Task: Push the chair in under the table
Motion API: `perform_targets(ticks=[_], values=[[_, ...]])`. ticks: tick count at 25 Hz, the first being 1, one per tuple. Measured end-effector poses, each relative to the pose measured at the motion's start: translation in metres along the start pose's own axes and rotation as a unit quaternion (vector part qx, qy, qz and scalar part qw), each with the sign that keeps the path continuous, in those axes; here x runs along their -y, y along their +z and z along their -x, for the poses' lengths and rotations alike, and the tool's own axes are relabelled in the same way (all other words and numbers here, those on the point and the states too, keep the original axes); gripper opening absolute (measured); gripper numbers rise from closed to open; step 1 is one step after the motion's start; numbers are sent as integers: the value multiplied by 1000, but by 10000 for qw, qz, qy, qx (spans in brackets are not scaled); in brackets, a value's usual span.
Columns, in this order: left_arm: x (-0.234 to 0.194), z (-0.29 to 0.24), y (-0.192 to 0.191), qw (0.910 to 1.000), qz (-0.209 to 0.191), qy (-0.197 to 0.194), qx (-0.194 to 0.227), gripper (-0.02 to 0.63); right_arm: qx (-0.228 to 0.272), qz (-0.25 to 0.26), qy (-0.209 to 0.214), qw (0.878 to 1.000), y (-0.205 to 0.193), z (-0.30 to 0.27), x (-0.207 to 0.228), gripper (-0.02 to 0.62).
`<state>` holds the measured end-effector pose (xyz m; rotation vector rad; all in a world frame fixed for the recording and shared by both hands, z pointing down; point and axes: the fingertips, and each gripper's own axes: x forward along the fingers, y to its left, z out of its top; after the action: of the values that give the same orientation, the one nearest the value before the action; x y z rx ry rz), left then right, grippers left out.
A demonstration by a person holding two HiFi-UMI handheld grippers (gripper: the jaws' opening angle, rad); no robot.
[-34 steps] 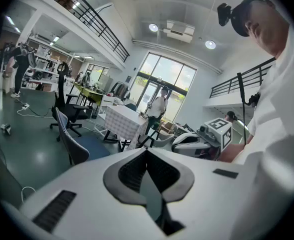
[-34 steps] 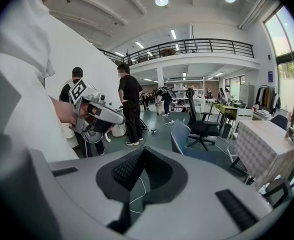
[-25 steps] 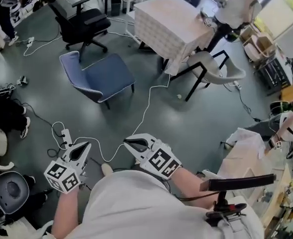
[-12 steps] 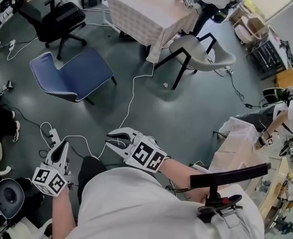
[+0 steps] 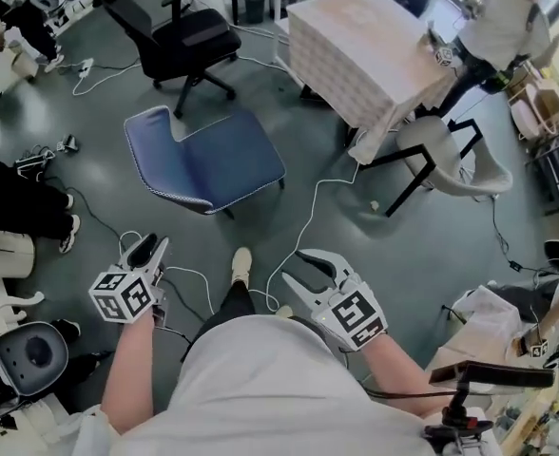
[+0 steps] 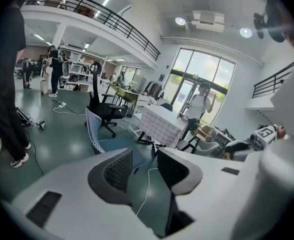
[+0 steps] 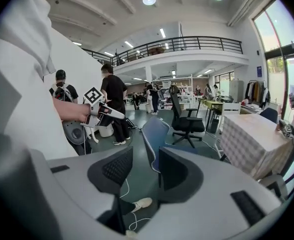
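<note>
A: So, where does the blue chair [image 5: 208, 160] stand?

B: On the floor ahead of both grippers, well apart from them. Its back is at the left and its seat points right, toward the tabletop [image 5: 356, 41] beyond. I judge the left gripper [image 5: 153, 250] nearer the back.

A: And the fingers?

B: All 4 have just been opening. The left gripper and the right gripper [image 5: 294, 266] each show a moderate gap, with nothing between or touching.

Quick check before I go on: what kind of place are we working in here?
Probably a large open lab or workshop hall: a railed mezzanine runs overhead, a black office chair and a cloth-covered table stand on bare grey-green floor, and a white cable trails across it.
</note>
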<state>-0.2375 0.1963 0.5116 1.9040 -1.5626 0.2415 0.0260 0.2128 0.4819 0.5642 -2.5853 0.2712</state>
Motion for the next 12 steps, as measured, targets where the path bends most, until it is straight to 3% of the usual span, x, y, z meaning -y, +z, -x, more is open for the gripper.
perform_targets(ticks=[7, 12], values=[[-124, -89, 69, 9981, 123, 538, -268, 192, -76, -80, -538, 9985, 53, -63, 50, 226], [-222, -157, 78, 9907, 442, 1112, -648, 216, -199, -293, -755, 9965, 81, -108, 69, 244]])
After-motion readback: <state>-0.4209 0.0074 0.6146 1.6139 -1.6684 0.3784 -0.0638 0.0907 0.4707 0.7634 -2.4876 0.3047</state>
